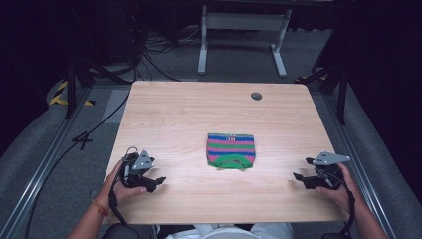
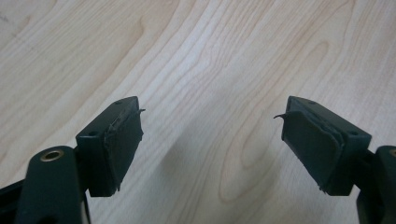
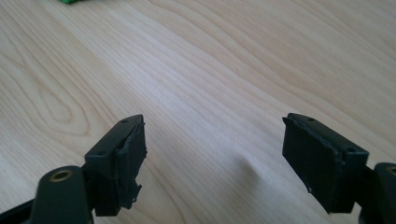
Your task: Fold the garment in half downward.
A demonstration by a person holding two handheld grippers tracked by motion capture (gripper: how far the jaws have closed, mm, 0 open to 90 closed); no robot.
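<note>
A small knitted piece (image 1: 231, 150) with green, pink and blue stripes lies flat near the middle of the light wooden table (image 1: 199, 107). My left gripper (image 1: 158, 182) rests low at the table's near left, held in a hand, its tips pointing right toward the knit. Its jaws stand wide apart (image 2: 212, 140) over bare wood. My right gripper (image 1: 298, 177) sits at the near right, tips pointing left toward the knit. It is open too (image 3: 215, 156), with nothing between the pads. A green scrap of the knit (image 3: 70, 1) shows at the top edge of the right gripper view.
A dark round hole (image 1: 256, 96) sits in the table near its far right corner. Beyond the far edge stands a white metal frame (image 1: 244, 30) on a grey carpet, with cables (image 1: 149, 55) trailing at the left. Dark stands flank the table.
</note>
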